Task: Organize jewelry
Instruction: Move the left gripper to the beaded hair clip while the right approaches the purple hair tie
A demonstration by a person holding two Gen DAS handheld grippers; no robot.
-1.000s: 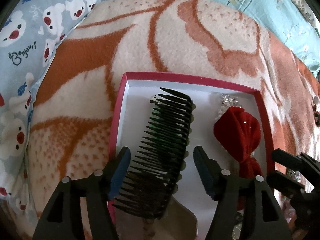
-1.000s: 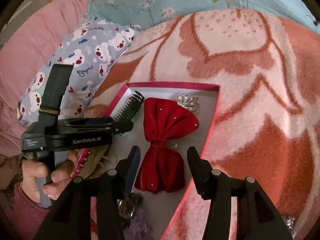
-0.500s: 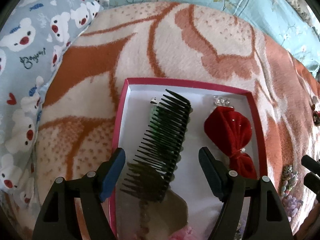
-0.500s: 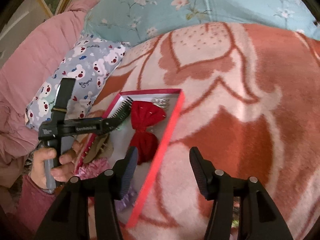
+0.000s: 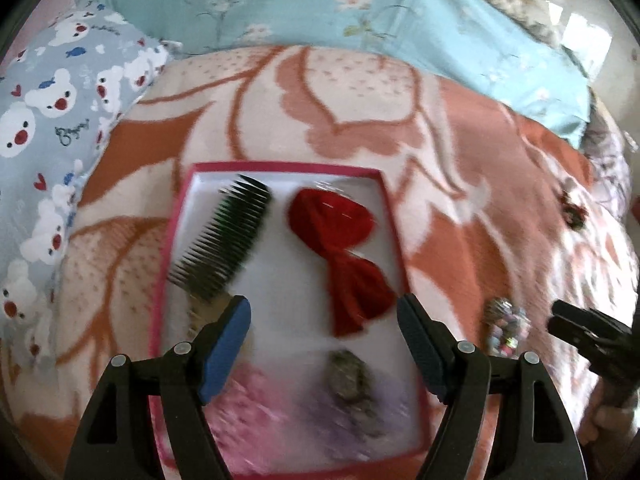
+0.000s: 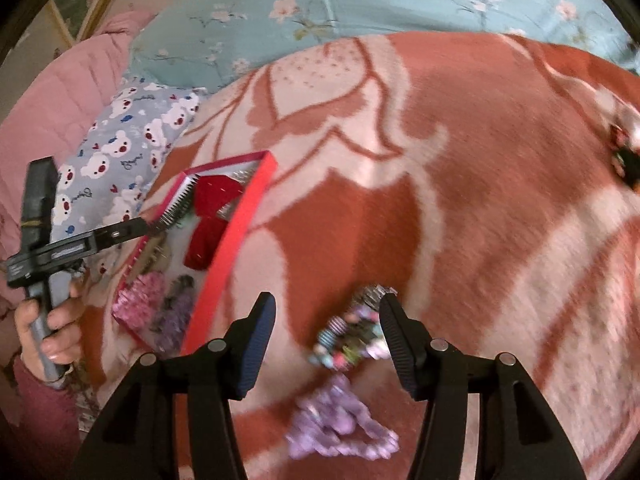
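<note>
The left tongs (image 5: 322,354) point steeply down over the near end of a red-rimmed box (image 5: 390,220), jaws spread wide with nothing between the pads. The right tongs (image 6: 326,342) angle down the same way over the blanket (image 6: 480,160) to the right of the box, jaws partly spread and empty; a beaded multicoloured hair clip (image 6: 350,334) lies on the blanket below the gap, and whether the right pad touches it cannot be told.

Inside the box, seen from the left wrist: a black comb (image 5: 224,240) lies along the left side, a red velvet bow (image 5: 340,256) to its right, and at the near end a pink fluffy piece (image 5: 248,412) beside a blurred purple and grey piece (image 5: 352,392).

Only the right wrist view shows the person's left hand (image 6: 52,332), in a dark pink sleeve, wrapped round the left tool's handle at the left of the box, and a purple ruffled scrunchie (image 6: 340,424) on the blanket nearer than the clip. Only the left wrist view shows the box floor fully. A dark floral piece (image 6: 622,152) lies far right of the box. A bear-print pillow (image 5: 52,120) sits left of the box; pale blue floral bedding (image 5: 320,12) lies beyond.
</note>
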